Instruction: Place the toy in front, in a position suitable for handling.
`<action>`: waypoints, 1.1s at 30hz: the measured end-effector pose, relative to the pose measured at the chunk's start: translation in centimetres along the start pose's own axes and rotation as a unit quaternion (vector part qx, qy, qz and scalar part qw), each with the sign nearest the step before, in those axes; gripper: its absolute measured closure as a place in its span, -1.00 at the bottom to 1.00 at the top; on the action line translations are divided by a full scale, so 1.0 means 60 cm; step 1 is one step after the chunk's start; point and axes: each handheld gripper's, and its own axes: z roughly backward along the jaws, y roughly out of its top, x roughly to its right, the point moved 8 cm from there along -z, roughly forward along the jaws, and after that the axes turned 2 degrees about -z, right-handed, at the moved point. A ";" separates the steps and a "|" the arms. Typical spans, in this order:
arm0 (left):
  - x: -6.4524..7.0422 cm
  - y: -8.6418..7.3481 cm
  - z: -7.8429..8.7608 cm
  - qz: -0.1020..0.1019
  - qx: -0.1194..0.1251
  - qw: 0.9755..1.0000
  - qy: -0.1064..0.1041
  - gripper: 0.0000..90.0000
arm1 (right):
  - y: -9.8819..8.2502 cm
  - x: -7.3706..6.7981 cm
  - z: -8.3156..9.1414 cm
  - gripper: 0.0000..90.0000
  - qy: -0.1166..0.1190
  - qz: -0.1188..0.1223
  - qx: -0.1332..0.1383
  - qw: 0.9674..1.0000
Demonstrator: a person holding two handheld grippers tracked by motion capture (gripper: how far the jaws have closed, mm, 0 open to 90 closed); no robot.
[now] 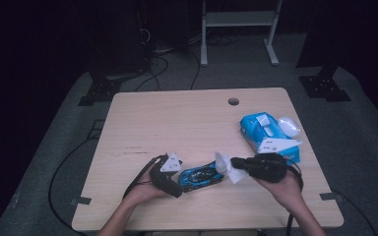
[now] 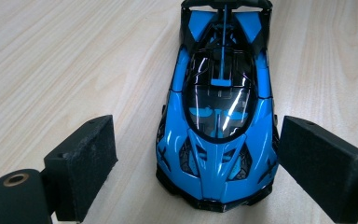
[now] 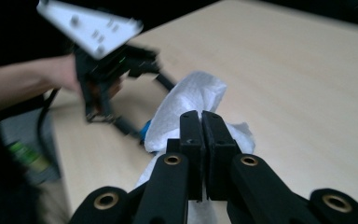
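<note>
Tongs on the right (image 3: 200,122) are pinched tight on a white wet wipe (image 3: 191,100), which hangs in front of them just above the counter (image 1: 177,118). The left tongs (image 2: 196,154) stand open on either side of the blue toy car (image 2: 219,121), pads close to its flanks but not pressing. To wipe well, I would first close the left tongs gently on the car's sides so it cannot roll (its wheels likely turn freely), then bring the wipe (image 1: 226,166) down flat on the bodywork and stroke along its length. The car (image 1: 200,175) sits near the front middle of the counter, glossy blue with black panels and a dark canopy, low and sleek. A blue wipes pack (image 1: 268,132) lies to the right.
</note>
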 end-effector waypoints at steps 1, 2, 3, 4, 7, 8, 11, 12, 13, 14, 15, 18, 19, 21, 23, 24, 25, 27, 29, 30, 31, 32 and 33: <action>0.000 0.000 0.000 0.001 0.001 1.000 -0.004 -0.73 | -0.007 -0.002 -0.015 0.92 0.005 0.003 -0.017 1.000; 0.001 -0.001 -0.001 0.003 0.002 1.000 -0.007 -0.72 | -0.014 -0.002 -0.030 0.92 0.011 0.002 -0.032 0.999; 0.001 -0.001 -0.002 0.004 0.003 1.000 -0.009 -0.72 | -0.022 0.000 -0.045 0.92 0.010 0.002 -0.048 0.999; 0.001 -0.001 -0.003 0.007 0.005 1.000 -0.011 -0.72 | -0.030 0.003 -0.059 0.92 0.002 0.008 -0.064 0.998; 0.003 -0.004 -0.004 0.007 0.001 1.000 -0.015 -0.71 | -0.046 0.009 -0.096 0.89 -0.007 0.018 -0.092 0.996; 0.005 -0.006 -0.005 0.007 -0.001 1.000 -0.020 -0.71 | -0.050 0.014 -0.106 0.87 -0.019 0.028 -0.102 0.994; 0.006 -0.010 -0.009 0.007 -0.008 1.000 -0.028 -0.70 | -0.054 0.022 -0.128 0.74 -0.028 0.031 -0.106 0.993; 0.007 -0.010 -0.009 0.009 -0.008 0.999 -0.032 -0.70 | -0.055 0.023 -0.133 0.66 -0.030 0.032 -0.106 0.993; 0.007 -0.010 -0.009 0.012 -0.005 0.999 -0.035 -0.69 | -0.053 0.023 -0.137 0.53 -0.030 0.029 -0.100 0.994; 0.008 -0.010 -0.010 0.014 -0.005 0.999 -0.038 -0.69 | -0.054 0.023 -0.141 0.50 -0.029 0.025 -0.097 0.995; 0.008 -0.010 -0.010 0.014 -0.005 0.999 -0.039 -0.69 | -0.056 0.023 -0.144 0.44 -0.030 0.028 -0.100 0.994; 0.008 -0.014 -0.013 0.016 -0.010 0.999 -0.042 -0.69 | -0.064 0.025 -0.152 0.29 -0.034 0.027 -0.104 0.994; 0.008 -0.015 -0.014 0.015 -0.012 0.999 -0.043 -0.69 | -0.066 0.025 -0.153 0.27 -0.034 0.025 -0.103 0.994; 0.008 -0.016 -0.016 0.017 -0.014 0.999 -0.045 -0.69 | -0.068 0.025 -0.154 0.26 -0.034 0.024 -0.096 0.994; 0.009 -0.018 -0.017 0.019 -0.017 0.999 -0.048 -0.69 | -0.070 0.025 -0.154 0.27 -0.035 0.027 -0.092 0.995; 0.010 -0.018 -0.018 0.018 -0.016 0.998 -0.050 -0.65 | -0.072 0.025 -0.154 0.30 -0.036 0.025 -0.088 0.995; 0.010 -0.018 -0.019 0.017 -0.016 0.998 -0.050 -0.61 | -0.073 0.026 -0.154 0.36 -0.038 0.026 -0.085 0.995; 0.010 -0.020 -0.020 0.015 -0.018 0.999 -0.049 -0.53 | -0.078 0.027 -0.154 0.47 -0.043 0.029 -0.087 0.995; 0.010 -0.020 -0.021 0.014 -0.016 0.999 -0.049 -0.49 | -0.081 0.028 -0.152 0.59 -0.046 0.030 -0.092 0.994; 0.011 -0.019 -0.021 0.014 -0.015 0.999 -0.047 -0.49 | -0.082 0.029 -0.151 0.64 -0.046 0.028 -0.093 0.994; 0.011 -0.019 -0.022 0.012 -0.014 0.999 -0.045 -0.48 | -0.083 0.030 -0.150 0.70 -0.047 0.026 -0.092 0.994; 0.012 -0.018 -0.022 0.010 -0.013 0.999 -0.043 -0.47 | -0.084 0.029 -0.149 0.75 -0.048 0.027 -0.091 0.994; 0.013 -0.017 -0.022 0.004 -0.011 0.999 -0.042 -0.46 | -0.084 0.028 -0.149 0.79 -0.049 0.032 -0.092 0.994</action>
